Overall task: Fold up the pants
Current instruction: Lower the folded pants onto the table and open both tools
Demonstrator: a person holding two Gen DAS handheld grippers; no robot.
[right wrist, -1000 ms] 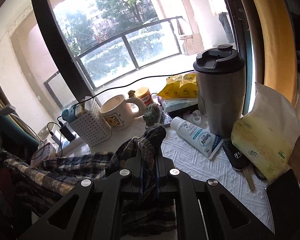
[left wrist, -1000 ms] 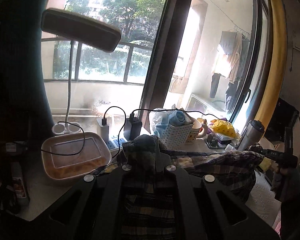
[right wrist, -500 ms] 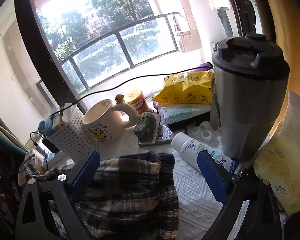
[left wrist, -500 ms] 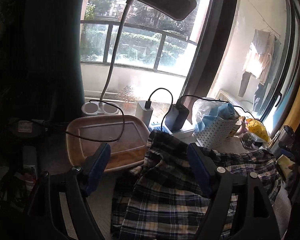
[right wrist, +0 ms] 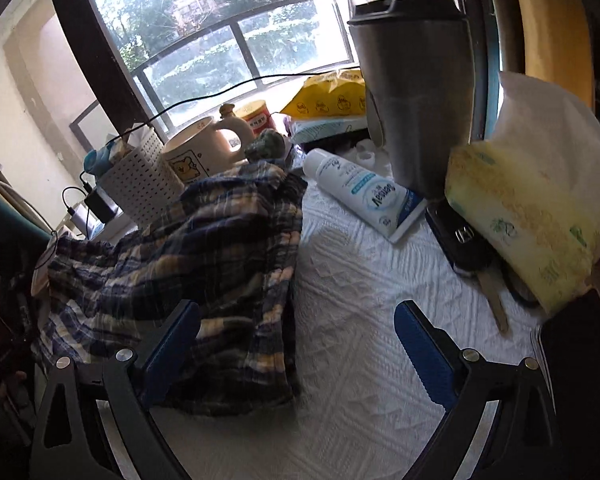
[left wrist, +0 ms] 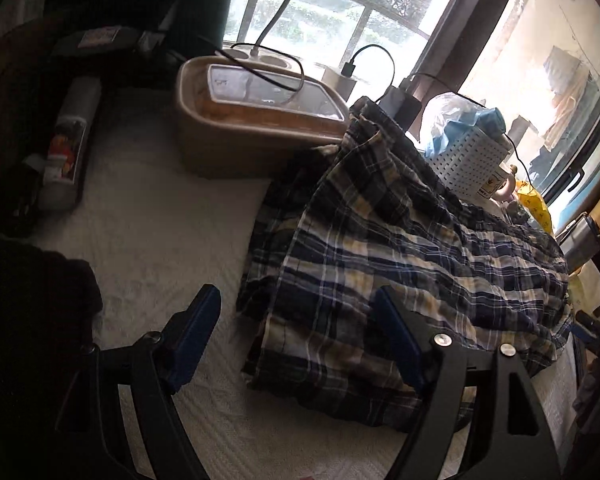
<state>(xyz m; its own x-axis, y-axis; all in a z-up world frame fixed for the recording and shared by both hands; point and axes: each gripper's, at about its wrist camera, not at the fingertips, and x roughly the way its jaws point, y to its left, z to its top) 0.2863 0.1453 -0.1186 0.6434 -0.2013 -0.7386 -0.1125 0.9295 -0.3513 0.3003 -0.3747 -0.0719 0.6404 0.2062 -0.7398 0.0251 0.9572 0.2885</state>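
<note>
Left wrist view: the plaid pants point(left wrist: 400, 248) lie in a rumpled heap on the white textured tabletop point(left wrist: 160, 240), filling the frame from the centre out toward 3 o'clock. The left gripper point(left wrist: 296, 340) sits at 6 o'clock with its blue-padded fingers point(left wrist: 192, 332) spread wide; the fabric's near edge falls between them, and the other finger overlaps the cloth in the picture (contact cannot be told). Nothing is pinched. At 12 o'clock the far end of the pants rests against a tan lidded box point(left wrist: 236, 128), with a white perforated basket point(left wrist: 468, 160) just beyond at 2 o'clock.

Right wrist view: the pants point(right wrist: 204, 264) occupy the side from 9 o'clock to the centre, their far end near a cream mug point(right wrist: 200, 152) and the basket point(right wrist: 140, 184). The right gripper point(right wrist: 296, 344) is at 6 o'clock, fingers point(right wrist: 424, 356) wide apart and empty; the 7 o'clock finger lies over the fabric's edge, the other over bare tabletop point(right wrist: 360, 280). A steel tumbler point(right wrist: 416, 88) stands at 1 o'clock, a white tube point(right wrist: 364, 196) lying just beside its base, and a tissue pack point(right wrist: 528, 216) sits at 3 o'clock.
</note>
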